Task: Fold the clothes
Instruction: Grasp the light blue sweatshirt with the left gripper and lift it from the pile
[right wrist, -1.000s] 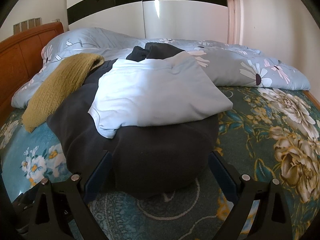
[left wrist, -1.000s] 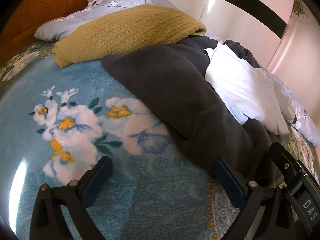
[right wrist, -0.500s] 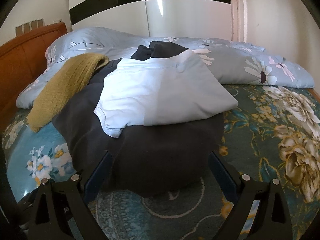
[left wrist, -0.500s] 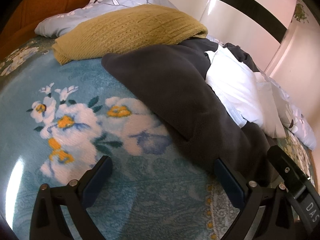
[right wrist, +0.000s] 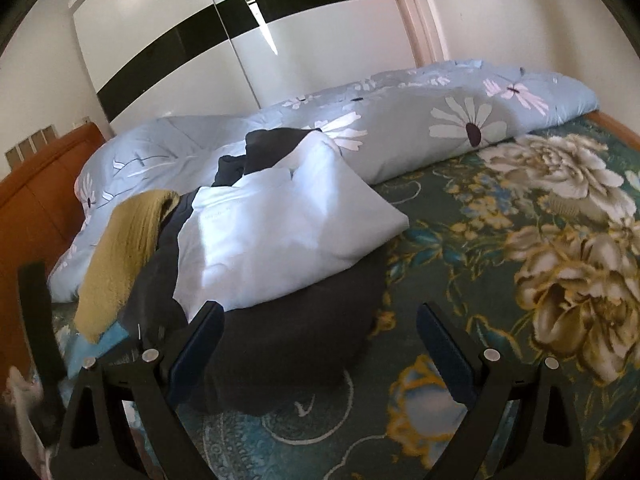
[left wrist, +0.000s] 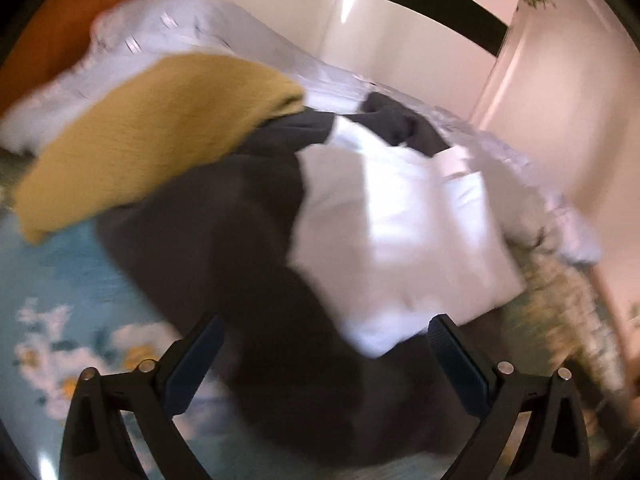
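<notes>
Both tongs, left [left wrist: 326,354] and right [right wrist: 320,344], gape empty over the pile mid-frame; picking starts next, likely the white shirt [right wrist: 280,236] atop the dark garment [right wrist: 288,344].

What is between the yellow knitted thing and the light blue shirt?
A strip of the dark grey garment lies between the yellow knit and the light blue shirt; the right wrist view shows it most clearly.

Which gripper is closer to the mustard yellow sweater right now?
Left, by a modest margin. The left gripper hovers open near the mustard yellow sweater. The right gripper, also open, sits farther across the dark garment.
</notes>
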Available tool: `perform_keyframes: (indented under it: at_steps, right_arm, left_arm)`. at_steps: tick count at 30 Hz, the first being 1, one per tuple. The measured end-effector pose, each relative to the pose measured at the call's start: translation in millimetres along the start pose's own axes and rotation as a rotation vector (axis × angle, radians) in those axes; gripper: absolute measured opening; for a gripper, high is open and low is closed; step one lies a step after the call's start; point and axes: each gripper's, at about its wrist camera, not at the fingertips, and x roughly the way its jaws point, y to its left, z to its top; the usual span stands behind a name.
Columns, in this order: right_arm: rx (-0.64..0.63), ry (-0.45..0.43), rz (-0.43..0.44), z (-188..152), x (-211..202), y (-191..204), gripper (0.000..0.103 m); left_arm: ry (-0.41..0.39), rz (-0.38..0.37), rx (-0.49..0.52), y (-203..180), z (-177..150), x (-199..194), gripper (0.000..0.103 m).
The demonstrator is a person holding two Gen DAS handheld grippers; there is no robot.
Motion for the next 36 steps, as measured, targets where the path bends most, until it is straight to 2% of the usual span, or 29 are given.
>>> perform_keyframes:
  at_steps: [2, 4, 6, 8, 10, 11, 13, 14, 16, 17, 18, 19, 20, 22, 23, 26, 28, 30, 31, 34, 36]
  right_arm:
    - [-0.012, 0.005, -0.001, -1, 2, -1, 0.097]
    - [0.002, 0.014, 0.012, 0, 2, -4, 0.097]
    - [0.014, 0.014, 0.020, 1, 1, -5, 0.097]
    - [0.027, 0.015, 0.028, 2, 1, -8, 0.097]
    - [0.045, 0.024, 0.036, 3, 1, -11, 0.097]
    - [0.049, 0.030, 0.043, 3, 2, -11, 0.097]
    - [0.054, 0.043, 0.055, 2, 3, -11, 0.097]
    - [0.054, 0.045, 0.056, 2, 3, -11, 0.097]
    - [0.060, 0.048, 0.057, 2, 4, -11, 0.097]
    - [0.063, 0.049, 0.060, 2, 4, -11, 0.097]
    - [0.067, 0.049, 0.064, 2, 4, -12, 0.097]
    - [0.073, 0.054, 0.068, 2, 4, -13, 0.097]
    - [0.080, 0.059, 0.071, 2, 5, -14, 0.097]
    - [0.094, 0.068, 0.078, 1, 7, -17, 0.097]
    - [0.100, 0.073, 0.073, 1, 8, -18, 0.097]
    - [0.117, 0.077, 0.065, 3, 7, -23, 0.097]
    - [0.118, 0.061, 0.072, 5, 1, -22, 0.097]
    - [0.115, 0.040, 0.075, 8, -6, -22, 0.097]
    - [0.115, 0.027, 0.077, 10, -10, -21, 0.097]
    - [0.117, -0.014, 0.083, 15, -24, -21, 0.097]
    - [0.111, -0.042, 0.086, 17, -33, -17, 0.097]
  left_arm:
    - [0.024, -0.094, -0.079, 8, 11, 11, 0.103]
    - [0.037, -0.148, -0.177, 19, 15, 21, 0.100]
    - [0.026, -0.195, -0.225, 24, 16, 25, 0.100]
    - [0.036, -0.208, -0.244, 25, 16, 25, 0.100]
    - [0.023, -0.189, -0.270, 22, 14, 25, 0.098]
    - [0.016, -0.178, -0.283, 20, 14, 25, 0.093]
    - [-0.004, -0.179, -0.253, 9, 12, 16, 0.074]
    - [0.008, -0.163, -0.230, 1, 11, 18, 0.051]
    - [0.026, -0.131, -0.182, -14, 8, 22, 0.048]
    - [0.029, -0.115, -0.157, -18, 7, 24, 0.043]
    - [0.031, -0.076, -0.141, -20, 5, 27, 0.021]
    - [0.023, -0.048, -0.149, -20, 1, 36, 0.019]
    - [0.006, -0.076, -0.193, -17, -3, 33, 0.017]
    - [-0.018, -0.112, -0.228, -18, -7, 14, 0.013]
    - [-0.036, -0.116, -0.210, -23, -9, 4, 0.012]
    - [-0.142, -0.102, -0.076, -59, -13, -46, 0.009]
    - [-0.246, -0.119, -0.005, -75, -18, -100, 0.009]
    - [-0.343, -0.129, 0.033, -74, -20, -153, 0.009]
    - [-0.400, -0.136, 0.045, -81, -8, -174, 0.009]
    - [-0.535, -0.109, 0.075, -78, -7, -243, 0.009]
    - [-0.607, -0.047, 0.125, -79, -10, -285, 0.009]
